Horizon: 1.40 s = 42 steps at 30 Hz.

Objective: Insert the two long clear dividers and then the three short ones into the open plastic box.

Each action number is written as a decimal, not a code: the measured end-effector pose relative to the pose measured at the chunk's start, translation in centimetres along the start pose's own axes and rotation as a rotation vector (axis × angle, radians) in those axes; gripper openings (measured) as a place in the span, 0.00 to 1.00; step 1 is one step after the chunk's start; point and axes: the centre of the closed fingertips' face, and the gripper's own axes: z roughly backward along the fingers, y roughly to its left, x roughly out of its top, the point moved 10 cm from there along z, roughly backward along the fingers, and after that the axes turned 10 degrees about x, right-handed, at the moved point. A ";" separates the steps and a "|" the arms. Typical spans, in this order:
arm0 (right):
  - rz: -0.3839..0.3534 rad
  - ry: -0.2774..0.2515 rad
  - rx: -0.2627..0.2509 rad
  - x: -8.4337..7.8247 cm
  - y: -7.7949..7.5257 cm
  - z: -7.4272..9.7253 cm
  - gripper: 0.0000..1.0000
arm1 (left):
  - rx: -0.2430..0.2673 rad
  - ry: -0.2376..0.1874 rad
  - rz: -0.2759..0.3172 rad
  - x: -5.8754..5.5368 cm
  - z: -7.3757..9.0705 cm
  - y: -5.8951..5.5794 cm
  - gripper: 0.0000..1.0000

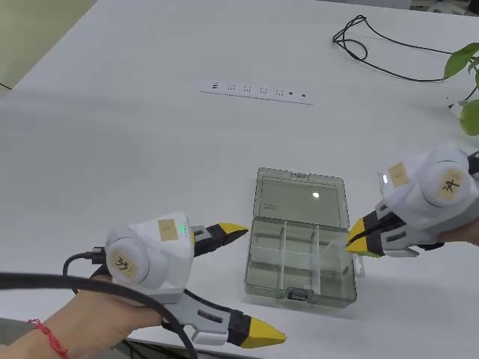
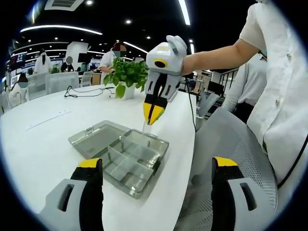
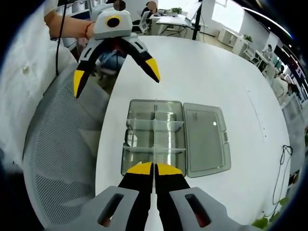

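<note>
On white office table (image 1: pixel 150 149): left gripper (image 1: pixel 258 284) fingers spread, right gripper (image 1: pixel 353 241) pinching clear divider (image 1: pixel 338 258).

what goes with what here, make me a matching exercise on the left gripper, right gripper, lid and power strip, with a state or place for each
Things:
1. left gripper
2. right gripper
3. lid
4. power strip

States or places:
a. swung open, lying flat behind the box
b. jaws wide apart, holding nothing
c. jaws shut on a clear divider
d. far out on the table, beyond the box

Pairs: 1-b, 2-c, 3-a, 4-d
</note>
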 end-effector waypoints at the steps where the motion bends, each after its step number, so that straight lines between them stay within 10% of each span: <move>1: -0.001 0.002 0.002 0.0 0.0 0.0 0.03 | 0.001 0.000 0.000 0.0 0.0 0.0 0.96; 42: -0.038 -0.012 0.009 -1.7 -0.9 -2.4 0.02 | 0.006 -0.011 0.009 -0.1 0.1 0.1 0.94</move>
